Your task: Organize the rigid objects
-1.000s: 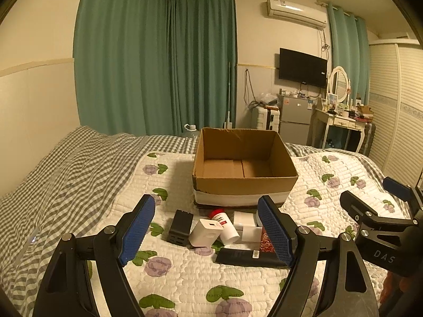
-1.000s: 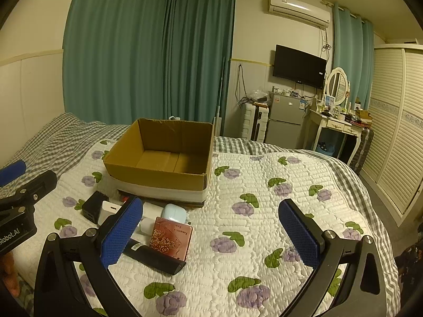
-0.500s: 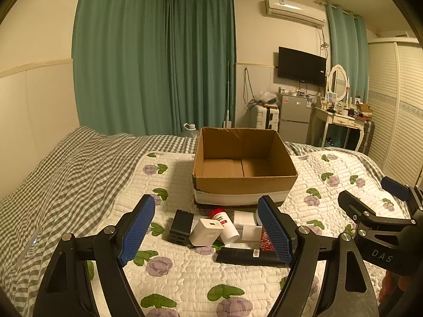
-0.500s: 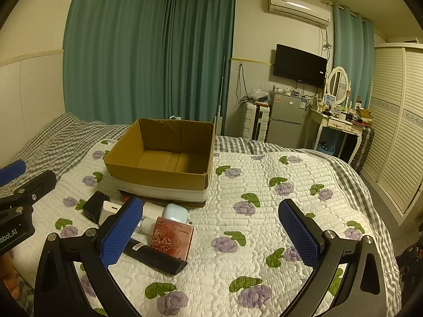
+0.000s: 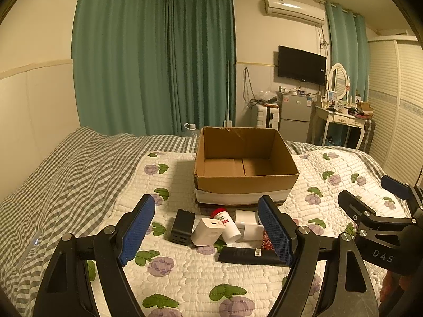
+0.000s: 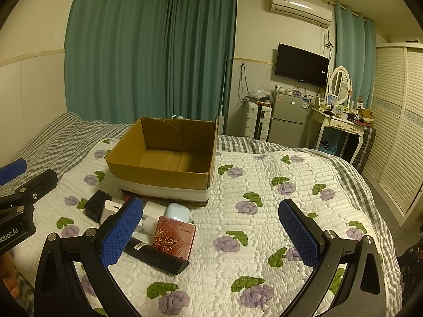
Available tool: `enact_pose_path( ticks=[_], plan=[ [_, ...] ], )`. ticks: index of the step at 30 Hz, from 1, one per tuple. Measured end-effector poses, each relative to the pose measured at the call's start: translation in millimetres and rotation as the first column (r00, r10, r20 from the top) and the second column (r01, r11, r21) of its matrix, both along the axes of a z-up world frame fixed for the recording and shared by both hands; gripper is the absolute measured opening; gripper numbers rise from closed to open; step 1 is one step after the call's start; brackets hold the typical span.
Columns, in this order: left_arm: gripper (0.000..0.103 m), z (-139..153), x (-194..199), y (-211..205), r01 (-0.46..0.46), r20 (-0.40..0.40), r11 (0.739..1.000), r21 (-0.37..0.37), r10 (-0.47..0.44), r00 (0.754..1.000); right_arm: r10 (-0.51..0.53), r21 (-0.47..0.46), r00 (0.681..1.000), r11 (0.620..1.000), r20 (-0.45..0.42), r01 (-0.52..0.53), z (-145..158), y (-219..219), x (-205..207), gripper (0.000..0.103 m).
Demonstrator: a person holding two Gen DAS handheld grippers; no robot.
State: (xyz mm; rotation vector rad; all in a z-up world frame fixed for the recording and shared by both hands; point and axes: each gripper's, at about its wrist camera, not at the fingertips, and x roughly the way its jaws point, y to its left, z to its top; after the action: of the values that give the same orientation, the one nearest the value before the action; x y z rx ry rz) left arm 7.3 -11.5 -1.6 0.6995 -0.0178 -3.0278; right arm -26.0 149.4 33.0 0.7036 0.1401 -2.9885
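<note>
Left claw (image 5: 206, 228) held low over the bed, jaws spread wide, nothing between the blue, dimpled pads (image 5: 137, 229). Right claw (image 6: 211, 233) level alongside it, likewise wide open and empty, aimed over the quilt's bare stretch to the right of the pile.

Quilted white bedspread (image 6: 264, 237), puffy stitched rows printed with purple flowers and green leaves, laid over a grey gingham sheet (image 5: 66, 174).

Brown corrugated cardboard box (image 5: 244, 169), open-topped, rectangular, white band round its base, set on the bedspread beyond both claws; only bare flaps visible inside.

Clustered just in front of the box: black ribbed adapter block (image 5: 182, 224); white square charger (image 5: 207, 232) leaning beside it; small white bottle (image 5: 227, 224) with red cap, lying tilted and touching the charger; flat white boxes (image 5: 247, 218) behind; pale blue rounded case (image 6: 177, 211); reddish embossed rose-patterned box (image 6: 174, 239) propped on a long black matte bar (image 6: 156, 255). All outside the box, resting on the bed.
</note>
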Motion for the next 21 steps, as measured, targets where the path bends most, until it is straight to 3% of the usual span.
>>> enact_pose_path(
  ticks=[21],
  plan=[
    [0.083,5.8,4.0,4.0,0.029,-0.016,1.0,0.001,-0.029,0.999,0.038,-0.007,0.999,0.999,0.012,-0.038,0.4,-2.7,-0.5,0.103]
  ],
)
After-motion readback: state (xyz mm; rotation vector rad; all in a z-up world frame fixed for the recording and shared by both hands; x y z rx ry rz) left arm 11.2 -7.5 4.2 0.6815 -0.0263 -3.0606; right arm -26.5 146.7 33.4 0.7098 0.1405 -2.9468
